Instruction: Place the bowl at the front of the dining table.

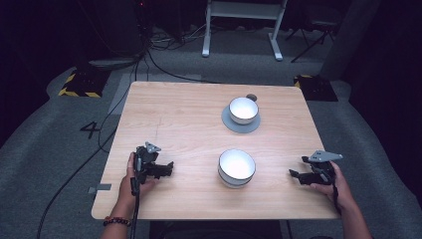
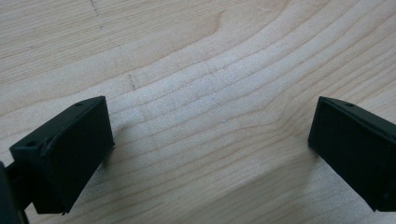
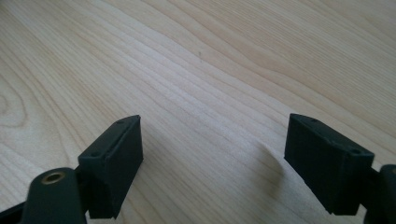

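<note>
Here both claws (image 1: pixel 169 168) (image 1: pixel 293 174) agape, bowl (image 1: pixel 237 167) between.

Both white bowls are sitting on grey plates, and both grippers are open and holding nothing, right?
Not quite. In the high view only the far bowl sits on a grey plate; the near bowl stands straight on the table. The left gripper and right gripper are open and empty.

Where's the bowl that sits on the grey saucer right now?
In the high view, the bowl on the grey saucer sits toward the table's far edge, right of centre, straight beyond the nearer bowl.
</note>
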`<state>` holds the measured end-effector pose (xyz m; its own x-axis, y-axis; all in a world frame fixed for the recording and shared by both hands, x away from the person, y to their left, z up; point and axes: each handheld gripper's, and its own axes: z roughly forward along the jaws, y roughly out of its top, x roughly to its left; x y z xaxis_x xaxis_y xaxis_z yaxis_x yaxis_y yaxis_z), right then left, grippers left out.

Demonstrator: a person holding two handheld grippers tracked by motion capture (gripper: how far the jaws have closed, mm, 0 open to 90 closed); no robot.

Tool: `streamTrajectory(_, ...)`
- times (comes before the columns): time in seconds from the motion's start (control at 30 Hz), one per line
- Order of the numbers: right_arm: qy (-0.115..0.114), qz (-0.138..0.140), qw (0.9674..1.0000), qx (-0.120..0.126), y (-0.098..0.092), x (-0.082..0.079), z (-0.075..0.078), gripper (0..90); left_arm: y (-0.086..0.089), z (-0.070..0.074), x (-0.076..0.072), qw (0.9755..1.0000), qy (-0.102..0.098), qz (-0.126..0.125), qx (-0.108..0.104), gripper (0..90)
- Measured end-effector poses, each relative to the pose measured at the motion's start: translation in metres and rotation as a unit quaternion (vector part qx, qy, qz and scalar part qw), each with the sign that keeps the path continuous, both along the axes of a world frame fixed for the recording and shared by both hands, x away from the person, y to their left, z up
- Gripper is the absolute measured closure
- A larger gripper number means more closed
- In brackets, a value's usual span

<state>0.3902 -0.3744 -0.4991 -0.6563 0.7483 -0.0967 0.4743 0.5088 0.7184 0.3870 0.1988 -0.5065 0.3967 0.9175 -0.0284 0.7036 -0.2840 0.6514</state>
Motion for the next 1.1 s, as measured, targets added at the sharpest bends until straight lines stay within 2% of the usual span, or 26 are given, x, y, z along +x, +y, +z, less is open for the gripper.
streamTrajectory(0.17,0.009,-0.014,0.9996,0.024,-0.009,-0.001,-0.003,18.1,0.000,0.000,0.000,1.0000,0.000,0.000,-0.001,0.0)
streamTrajectory(0.3,0.022,-0.020,0.9990,0.033,-0.013,-0.001,-0.004,16.8,0.000,0.000,0.000,1.0000,0.000,0.000,-0.001,0.0)
streamTrajectory(0.43,0.019,-0.023,0.9988,0.039,-0.013,-0.001,-0.005,16.3,0.000,0.000,0.000,1.0000,0.000,0.000,-0.001,0.0)
streamTrajectory(1.1,0.017,-0.014,0.9991,0.037,-0.013,-0.002,-0.006,16.5,0.000,0.000,0.000,1.0000,0.000,0.000,-0.001,0.0)
